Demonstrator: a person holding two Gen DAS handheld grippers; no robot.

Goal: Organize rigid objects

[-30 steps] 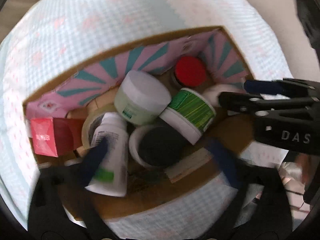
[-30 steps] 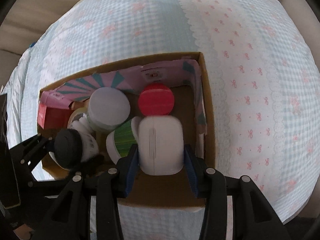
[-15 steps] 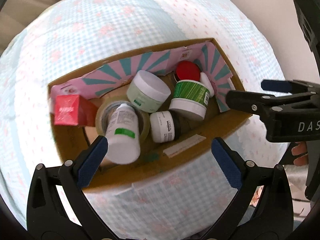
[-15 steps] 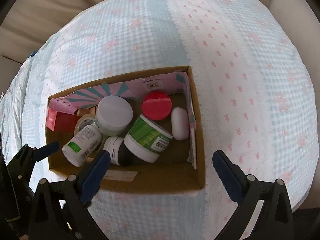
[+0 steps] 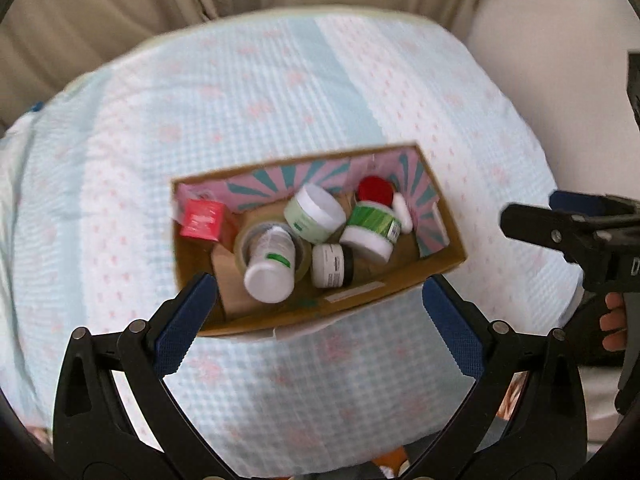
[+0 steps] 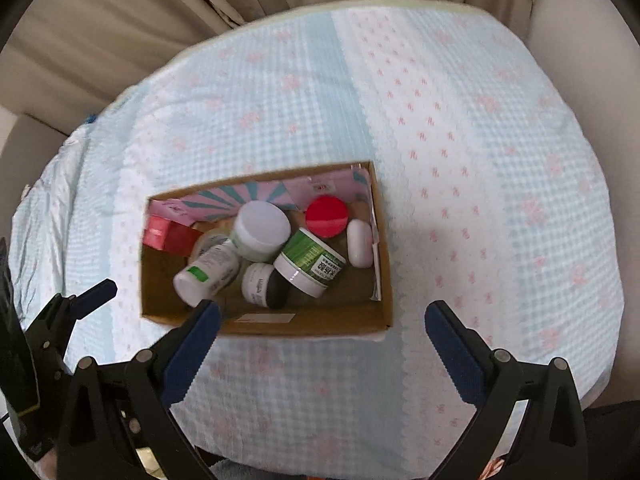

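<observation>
An open cardboard box point(image 5: 352, 302) point(image 6: 320, 326) with pink and teal lining sits on the checked bedspread. Inside lie a white bottle point(image 5: 268, 264) point(image 6: 208, 268), a white-lidded jar point(image 5: 316, 214), a green-labelled jar point(image 5: 370, 230) point(image 6: 310, 262), a small black-and-white jar point(image 5: 330, 266), a red-lidded jar point(image 5: 374, 190), a white oval case point(image 5: 402, 212) point(image 6: 359, 243) at the right end, and a red carton point(image 5: 202, 220). My left gripper point(image 5: 316, 300) hangs open above the box's near wall, holding nothing. My right gripper point(image 6: 322, 316) is open and empty too, above the box's near right corner.
The pale blue and white bedspread point(image 6: 480, 160) spreads all around the box. Beige curtains point(image 6: 200, 8) hang behind it. A tape roll point(image 5: 244, 240) lies under the bottle. The right gripper's body point(image 5: 568, 232) with a person's fingers point(image 5: 612, 328) shows at the left view's right edge.
My right gripper let go of the white oval case, which now lies in the box's right end. Both grippers rose away from the box, so it looks smaller.
</observation>
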